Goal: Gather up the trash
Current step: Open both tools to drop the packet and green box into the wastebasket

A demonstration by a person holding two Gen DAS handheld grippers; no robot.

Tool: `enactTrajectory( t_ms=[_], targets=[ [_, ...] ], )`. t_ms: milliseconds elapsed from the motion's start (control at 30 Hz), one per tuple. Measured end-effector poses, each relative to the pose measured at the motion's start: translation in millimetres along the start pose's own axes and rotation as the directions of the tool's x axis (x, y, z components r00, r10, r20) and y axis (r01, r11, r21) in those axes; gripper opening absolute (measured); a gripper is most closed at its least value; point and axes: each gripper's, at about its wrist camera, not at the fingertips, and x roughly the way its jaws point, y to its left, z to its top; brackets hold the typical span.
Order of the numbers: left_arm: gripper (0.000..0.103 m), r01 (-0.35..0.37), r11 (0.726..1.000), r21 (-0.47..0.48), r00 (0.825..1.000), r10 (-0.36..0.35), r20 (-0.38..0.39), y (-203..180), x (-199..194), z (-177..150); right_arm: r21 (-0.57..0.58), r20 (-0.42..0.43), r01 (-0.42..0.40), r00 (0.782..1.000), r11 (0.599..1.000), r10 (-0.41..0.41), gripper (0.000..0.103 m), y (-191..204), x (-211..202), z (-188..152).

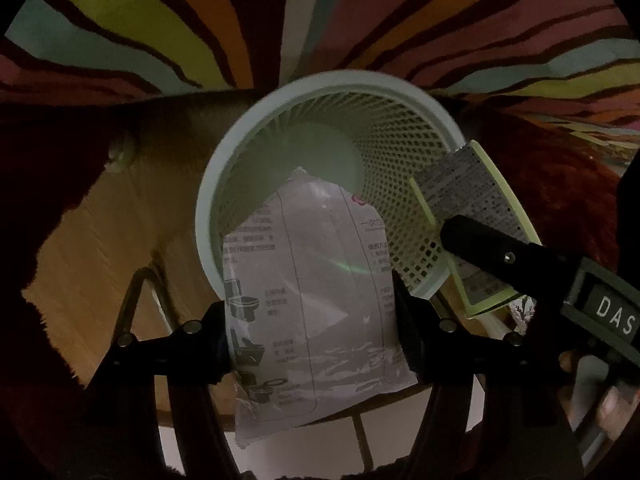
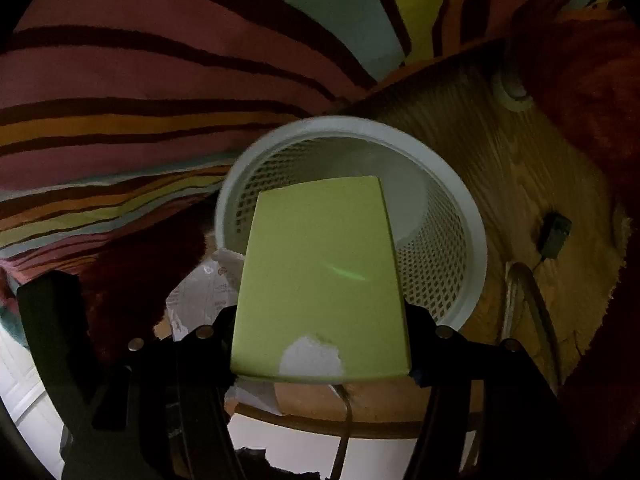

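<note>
My left gripper (image 1: 314, 332) is shut on a clear plastic packet (image 1: 308, 300) printed with toilet drawings, and its far end reaches over the rim of a white mesh wastebasket (image 1: 240, 160). My right gripper (image 2: 320, 336) is shut on a flat lime-green box (image 2: 320, 280) with a torn white patch, held above the same wastebasket (image 2: 460, 208). In the left wrist view that green box (image 1: 472, 204) and the other gripper's black finger sit at the basket's right rim. The basket's bottom looks bare. A corner of the clear packet (image 2: 200, 292) shows left of the box.
The basket stands on a wooden floor (image 1: 100, 248) beside a striped multicoloured rug (image 2: 120, 100) and a dark red shaggy rug (image 1: 560, 184). A small dark device with a cable (image 2: 554, 232) lies on the floor right of the basket. A round wooden table edge (image 2: 360, 426) is below.
</note>
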Motion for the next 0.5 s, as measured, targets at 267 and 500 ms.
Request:
enactTrajectory(
  t_ms=[267, 500],
  targets=[
    [0.064, 0.026, 0.998, -0.052, 0.999, -0.029, -0.046, 5, 13, 4, 0.028, -0.047, 0.025, 0.999, 0.999, -0.024, 0.057, -3, 17, 7],
    [0.085, 0.035, 0.994, -0.103, 0.993, -0.046, -0.106, 10, 27, 6, 0.068, -0.065, 0.021, 0.998, 0.997, -0.017, 0.085, -6, 19, 10]
  ],
)
